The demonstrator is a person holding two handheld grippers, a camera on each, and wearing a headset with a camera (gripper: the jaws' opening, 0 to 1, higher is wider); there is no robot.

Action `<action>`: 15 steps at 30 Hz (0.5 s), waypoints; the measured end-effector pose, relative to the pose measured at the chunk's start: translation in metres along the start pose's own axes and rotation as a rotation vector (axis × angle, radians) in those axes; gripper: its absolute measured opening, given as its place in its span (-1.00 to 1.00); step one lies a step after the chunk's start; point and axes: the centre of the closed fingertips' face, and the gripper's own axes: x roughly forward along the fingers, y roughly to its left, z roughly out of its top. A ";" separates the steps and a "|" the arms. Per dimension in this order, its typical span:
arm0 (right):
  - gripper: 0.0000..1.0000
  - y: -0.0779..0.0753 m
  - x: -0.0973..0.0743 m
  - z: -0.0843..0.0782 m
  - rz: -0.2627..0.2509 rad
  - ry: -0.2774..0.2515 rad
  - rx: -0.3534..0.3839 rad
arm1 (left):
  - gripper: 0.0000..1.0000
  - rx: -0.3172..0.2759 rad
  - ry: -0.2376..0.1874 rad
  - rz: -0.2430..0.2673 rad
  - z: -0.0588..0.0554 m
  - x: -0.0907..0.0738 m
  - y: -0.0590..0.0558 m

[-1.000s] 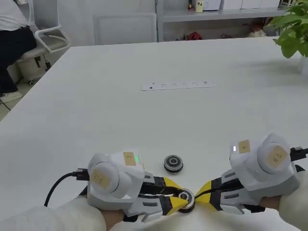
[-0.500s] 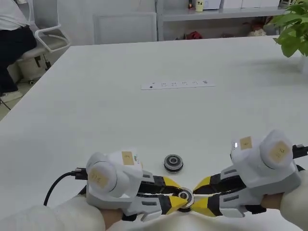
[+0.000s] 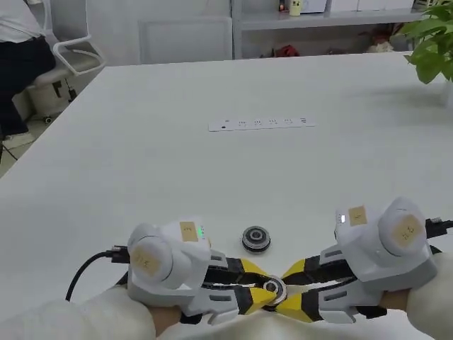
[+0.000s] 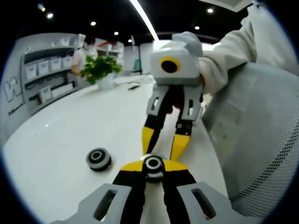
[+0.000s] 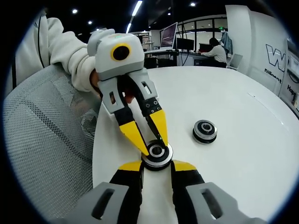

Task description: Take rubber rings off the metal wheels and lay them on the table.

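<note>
One wheel [image 3: 272, 288], gripped from both sides.
Left claw [image 3: 260, 292] and right claw [image 3: 287, 289] each clamp it at the worktop's [image 3: 212, 170] near edge.

White table [image 3: 141, 142], one metal wheel [image 3: 255, 239] lying near front edge, power strip [image 3: 262, 125] mid-table

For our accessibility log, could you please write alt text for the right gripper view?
The right gripper and the left gripper, reaching in from upper left, both hold one metal wheel over a white table; a second wheel lies nearby.

Power strip [image 3: 262, 125], potted plant [image 3: 430, 49]
</note>
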 end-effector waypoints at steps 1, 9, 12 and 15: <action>-0.61 0.000 0.000 0.000 0.000 0.002 0.001 | -0.72 -0.001 0.000 0.000 0.000 0.000 0.000; -0.66 0.000 -0.002 -0.002 0.002 0.016 0.017 | -0.72 0.000 0.002 0.002 0.000 0.000 0.000; -0.69 -0.001 -0.002 -0.003 0.002 0.020 0.022 | -0.72 -0.001 0.002 0.003 0.000 0.000 0.000; -0.89 -0.003 -0.005 -0.010 -0.012 0.056 -0.001 | -0.72 0.000 0.003 0.004 0.000 0.000 0.000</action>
